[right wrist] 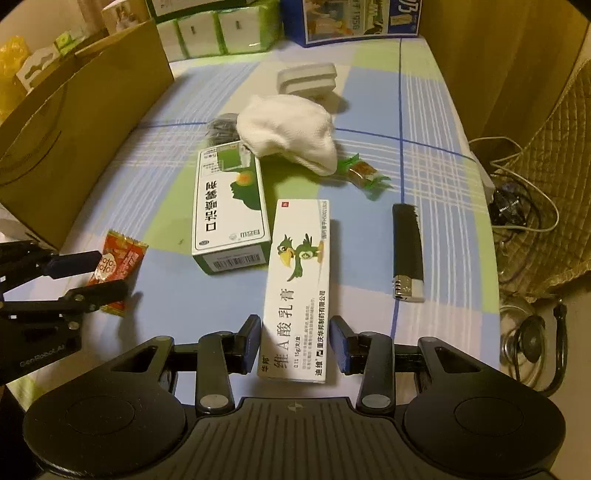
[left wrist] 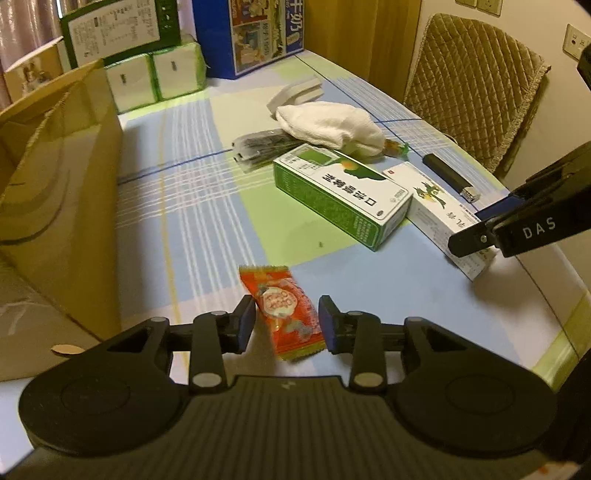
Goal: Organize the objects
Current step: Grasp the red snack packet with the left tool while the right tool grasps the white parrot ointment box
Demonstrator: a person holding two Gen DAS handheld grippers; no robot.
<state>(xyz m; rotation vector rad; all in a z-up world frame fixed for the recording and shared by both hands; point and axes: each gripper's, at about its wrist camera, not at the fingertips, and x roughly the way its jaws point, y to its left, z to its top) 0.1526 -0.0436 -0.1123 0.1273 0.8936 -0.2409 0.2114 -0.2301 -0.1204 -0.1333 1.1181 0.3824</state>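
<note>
A red snack packet point(left wrist: 284, 314) lies flat on the checked tablecloth, between the fingers of my left gripper point(left wrist: 287, 325), which is open and straddles it. My right gripper point(right wrist: 296, 341) is open around the near end of a long white ointment box with a parrot point(right wrist: 299, 288), its pads just beside the box's sides. Next to it lie a green-and-white medicine box point(right wrist: 229, 214), a black lighter point(right wrist: 406, 251), a white cloth point(right wrist: 288, 133) and a green-wrapped candy point(right wrist: 364, 173). Each view shows the other gripper at its edge: right gripper point(left wrist: 467, 230), left gripper point(right wrist: 110, 273).
An open cardboard box point(left wrist: 62, 192) stands along the left. Tissue packs point(left wrist: 155, 79) and a blue carton point(left wrist: 258, 33) line the back. A dark packet point(left wrist: 258, 147) and a white stacked item point(left wrist: 299, 92) sit mid-table. A padded chair point(left wrist: 476, 81) and cables point(right wrist: 517, 206) are off the right edge.
</note>
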